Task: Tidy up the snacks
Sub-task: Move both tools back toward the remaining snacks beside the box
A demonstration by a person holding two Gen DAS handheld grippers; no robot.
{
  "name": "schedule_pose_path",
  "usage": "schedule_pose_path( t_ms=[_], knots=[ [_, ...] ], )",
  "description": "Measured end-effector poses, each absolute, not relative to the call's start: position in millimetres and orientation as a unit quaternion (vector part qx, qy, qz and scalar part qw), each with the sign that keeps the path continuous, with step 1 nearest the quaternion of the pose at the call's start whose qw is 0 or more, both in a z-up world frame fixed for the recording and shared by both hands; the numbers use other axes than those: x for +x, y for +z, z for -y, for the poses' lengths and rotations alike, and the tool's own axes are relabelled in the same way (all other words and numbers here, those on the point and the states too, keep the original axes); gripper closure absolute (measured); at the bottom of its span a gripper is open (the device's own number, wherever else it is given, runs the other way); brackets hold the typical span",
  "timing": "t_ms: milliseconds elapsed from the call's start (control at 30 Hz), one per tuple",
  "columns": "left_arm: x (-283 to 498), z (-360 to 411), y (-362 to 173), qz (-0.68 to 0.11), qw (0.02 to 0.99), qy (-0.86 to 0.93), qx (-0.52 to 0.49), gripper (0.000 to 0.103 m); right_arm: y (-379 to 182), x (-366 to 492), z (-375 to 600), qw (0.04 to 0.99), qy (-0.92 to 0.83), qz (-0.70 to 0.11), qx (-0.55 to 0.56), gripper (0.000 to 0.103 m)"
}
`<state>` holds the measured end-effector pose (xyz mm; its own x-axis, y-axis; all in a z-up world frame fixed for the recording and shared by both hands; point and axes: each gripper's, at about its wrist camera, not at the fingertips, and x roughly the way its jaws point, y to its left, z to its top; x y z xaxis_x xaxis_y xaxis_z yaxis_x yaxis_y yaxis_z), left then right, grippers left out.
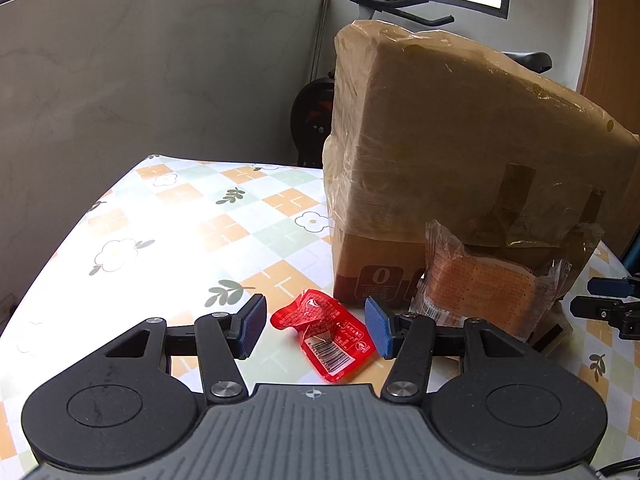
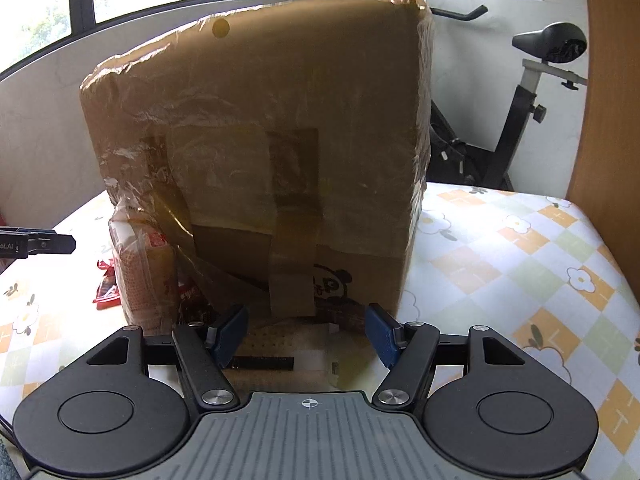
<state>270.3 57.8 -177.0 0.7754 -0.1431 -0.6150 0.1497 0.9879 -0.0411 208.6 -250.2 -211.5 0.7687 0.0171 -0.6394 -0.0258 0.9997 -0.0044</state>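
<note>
A small red snack packet (image 1: 325,334) with a barcode lies on the patterned tablecloth (image 1: 168,220), between the spread fingers of my open left gripper (image 1: 317,326). A clear-wrapped orange snack pack (image 1: 486,286) leans against the big taped cardboard box (image 1: 460,152). In the right wrist view the box (image 2: 272,140) stands close ahead. My right gripper (image 2: 307,338) is open just before it, over a pale snack wrapper (image 2: 280,340) on the table. The orange pack (image 2: 144,268) and a red packet (image 2: 106,286) show at the box's left.
An exercise bike (image 2: 532,104) stands behind the table at the right, and a wooden panel (image 2: 604,92) runs along the right edge. A grey wall (image 1: 140,72) is behind the table. The right gripper's tips (image 1: 608,300) show at the left view's right edge.
</note>
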Motion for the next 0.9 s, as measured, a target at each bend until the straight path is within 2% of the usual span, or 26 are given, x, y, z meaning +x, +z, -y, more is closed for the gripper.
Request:
schedule_pose_path(
  t_ms=[167, 333, 567, 633, 700, 900],
  knots=[
    [270.4, -57.9, -179.9, -0.328, 0.941, -0.078, 0.003, 0.046, -219.4, 211.5, 241.4, 0.935, 0.025, -0.355, -0.005, 0.041],
    [269.2, -58.2, -185.4, -0.335, 0.939, -0.079, 0.0, 0.046, -226.6, 215.6, 225.6, 0.931, 0.041, -0.363, -0.021, 0.03],
    [267.0, -60.0, -188.6, -0.339, 0.938, -0.079, -0.003, 0.046, -235.2, 231.4, 211.8, 0.93, 0.032, -0.366, -0.031, 0.029],
    [266.3, -60.3, -188.9, -0.34, 0.937, -0.079, -0.003, 0.046, -237.4, 235.8, 209.0, 0.93, 0.024, -0.366, -0.033, 0.027],
    [265.4, -60.5, -189.4, -0.34, 0.937, -0.08, -0.003, 0.046, -240.4, 240.1, 206.0, 0.927, 0.011, -0.372, -0.045, 0.018],
    [264.7, -61.2, -192.0, -0.342, 0.936, -0.081, -0.005, 0.046, -247.5, 237.5, 208.1, 0.919, -0.001, -0.39, -0.047, 0.016]
  ],
)
